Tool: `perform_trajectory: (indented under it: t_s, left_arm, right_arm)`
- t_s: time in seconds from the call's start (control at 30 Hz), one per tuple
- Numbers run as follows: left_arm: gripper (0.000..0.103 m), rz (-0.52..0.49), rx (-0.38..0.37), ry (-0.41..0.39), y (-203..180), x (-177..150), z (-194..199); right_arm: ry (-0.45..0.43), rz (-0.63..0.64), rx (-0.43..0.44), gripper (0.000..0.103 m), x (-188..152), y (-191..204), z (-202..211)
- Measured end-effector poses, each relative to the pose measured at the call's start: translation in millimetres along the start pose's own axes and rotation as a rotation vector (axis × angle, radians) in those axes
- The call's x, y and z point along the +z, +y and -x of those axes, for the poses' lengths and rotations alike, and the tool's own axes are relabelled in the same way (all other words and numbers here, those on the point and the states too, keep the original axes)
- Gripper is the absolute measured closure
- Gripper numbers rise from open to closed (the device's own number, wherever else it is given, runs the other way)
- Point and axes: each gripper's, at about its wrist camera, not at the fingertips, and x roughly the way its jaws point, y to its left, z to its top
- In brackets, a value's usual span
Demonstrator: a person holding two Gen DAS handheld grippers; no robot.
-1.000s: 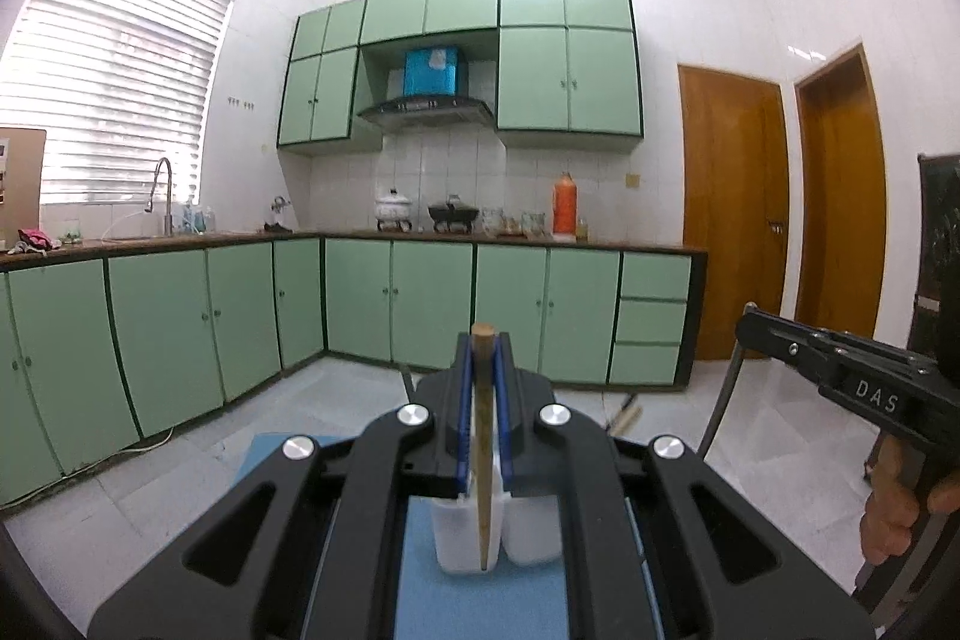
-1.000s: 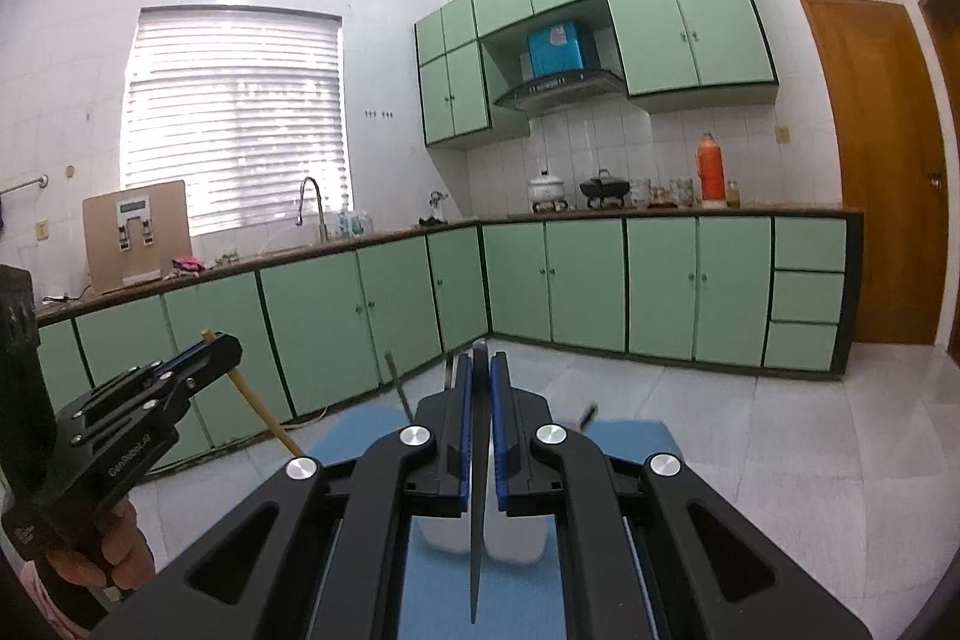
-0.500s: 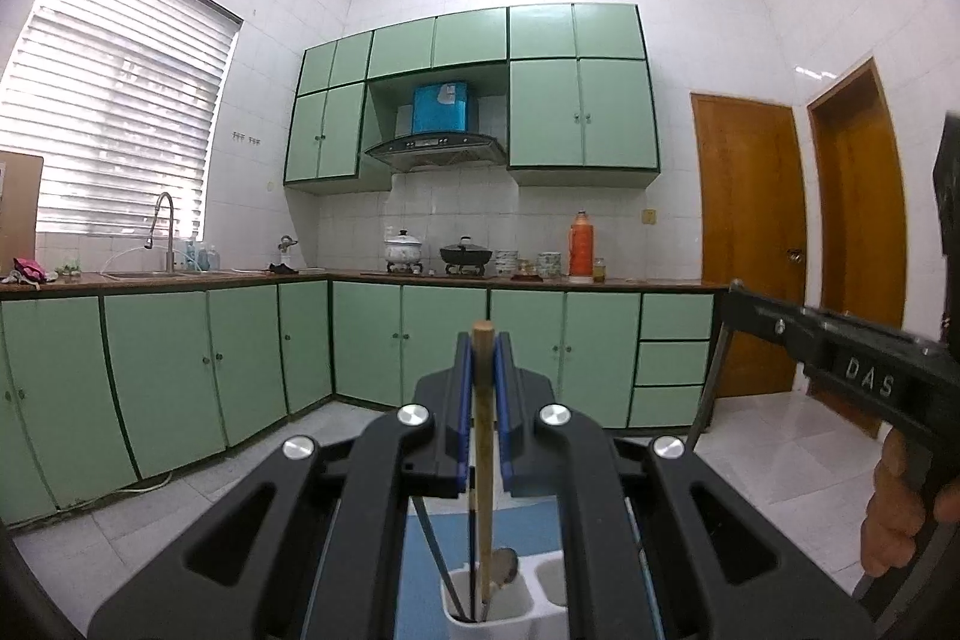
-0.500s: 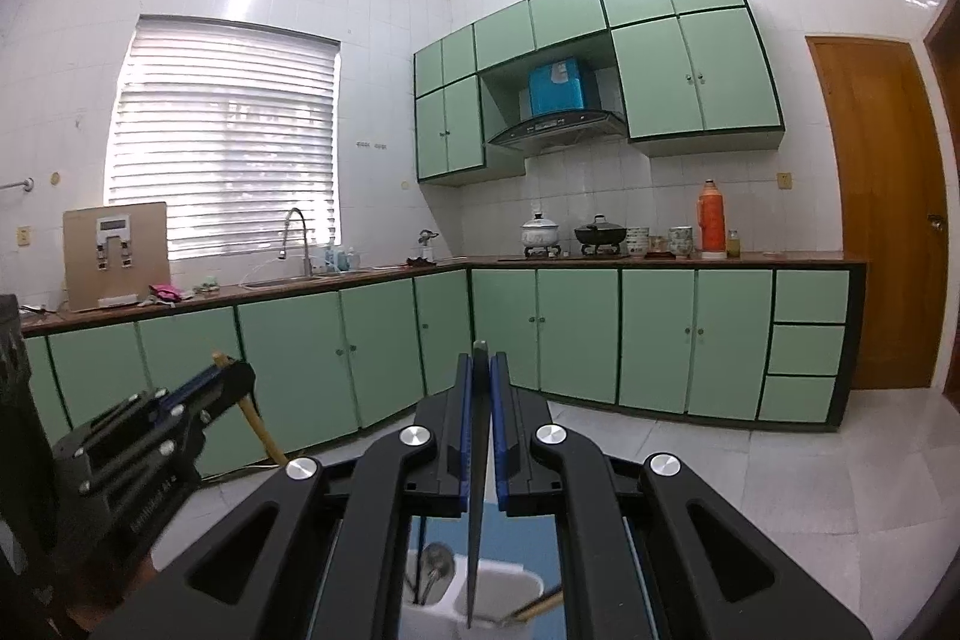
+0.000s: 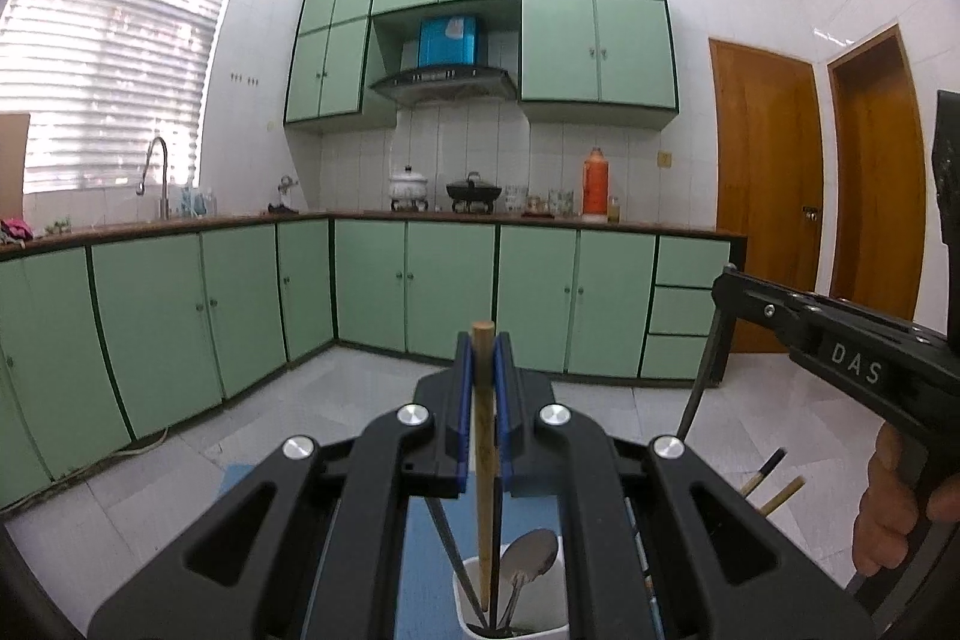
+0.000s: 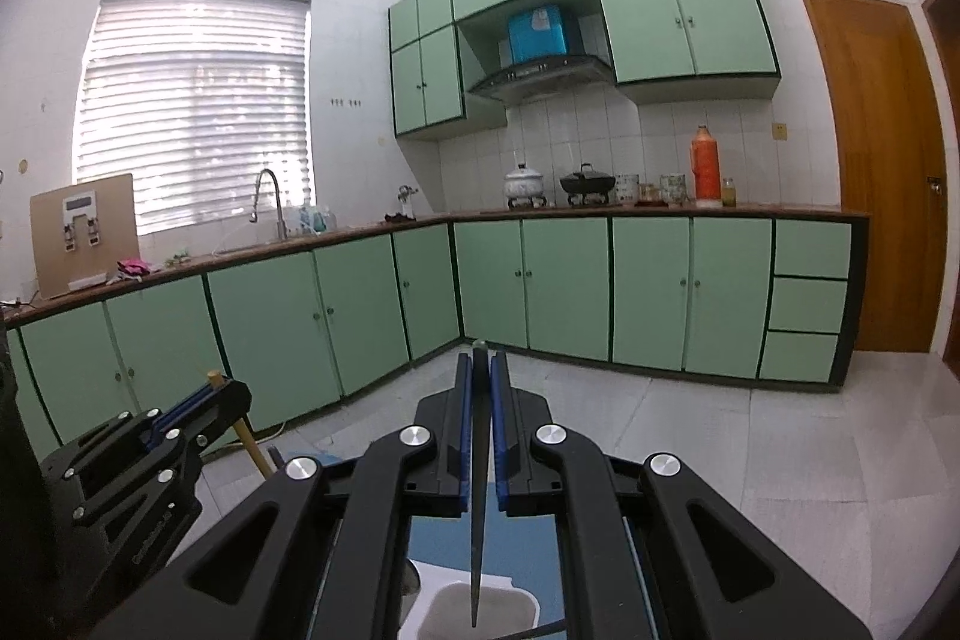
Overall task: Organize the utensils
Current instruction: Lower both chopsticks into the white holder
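Green cabinets [image 5: 420, 292] run along two walls behind, brown countertop on top. Blue mat [image 5: 429, 568] lies below the grippers, seen between the arms of each. White utensil holder [image 5: 555, 622] sits on the mat; left wrist view shows one compartment with a metal spoon [image 5: 531, 556] and dark sticks leaning in it. Right wrist view shows another white compartment [image 6: 516, 595], contents mostly hidden.

Left gripper [image 5: 483, 400]: blue pads closed tight on a wooden chopstick [image 5: 483, 436], upright, top end poking just above the jaws, lower end down inside the spoon compartment. Can't tell if it touches the bottom.

Right gripper [image 6: 480, 400]: pads pinched on a dark thin utensil [image 6: 478, 520], upright, tapered tip pointing down, hanging just over the white compartment opening. Touching or not, unclear.

From left view, right gripper sits to the right, its dark stick slanting down; two more stick ends [image 5: 774, 484] show below it.
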Motion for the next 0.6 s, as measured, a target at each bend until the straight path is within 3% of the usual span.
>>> perform_trajectory:
  t_s: [0.6]
  left_arm:
    - [0.097, 0.005, -0.013, 0.118, 16.3, -47.3, -26.8]
  right_arm:
    - [0.104, -0.019, -0.026, 0.097, -59.4, -0.7, -32.3]
